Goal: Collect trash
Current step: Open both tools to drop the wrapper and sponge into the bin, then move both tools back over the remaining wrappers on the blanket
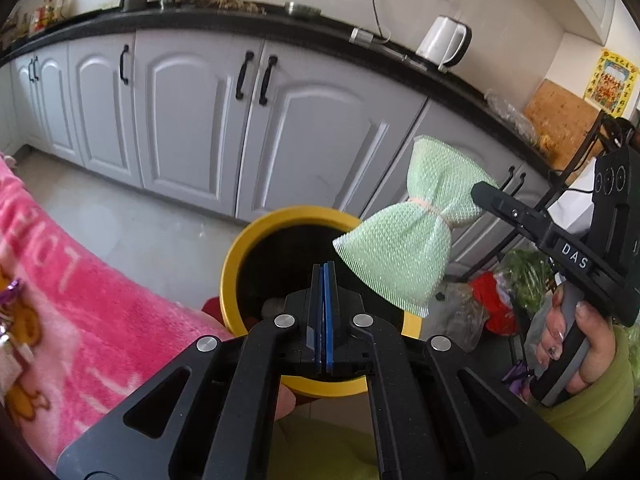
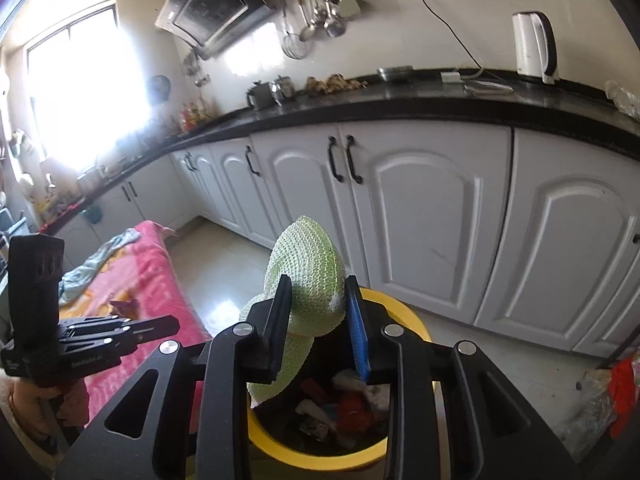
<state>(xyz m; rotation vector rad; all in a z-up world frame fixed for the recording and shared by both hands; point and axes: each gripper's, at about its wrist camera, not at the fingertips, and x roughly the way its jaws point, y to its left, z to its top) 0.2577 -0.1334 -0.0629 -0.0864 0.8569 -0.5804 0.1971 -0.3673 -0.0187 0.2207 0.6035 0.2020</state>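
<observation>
While the right gripper (image 2: pixel 318 312) holds a green mesh scrubber (image 1: pixel 408 236) above the yellow trash bin (image 1: pixel 234 264), the left gripper (image 1: pixel 323 280) hangs empty beside it.

Seen from the right wrist, the scrubber sits between the two fingers (image 2: pixel 358 328), which touch it on both sides, with its lower end drooping over the bin's rim and mixed rubbish lying inside. Blue pads of the left gripper are pressed flat together with nothing between them, over the bin's opening. A pink blanket (image 1: pixel 100 300) lies just left of the bin, grey cabinets (image 2: pixel 420 216) stand behind it, and a white kettle (image 2: pixel 534 46) sits on the black counter (image 2: pixel 360 108).
</observation>
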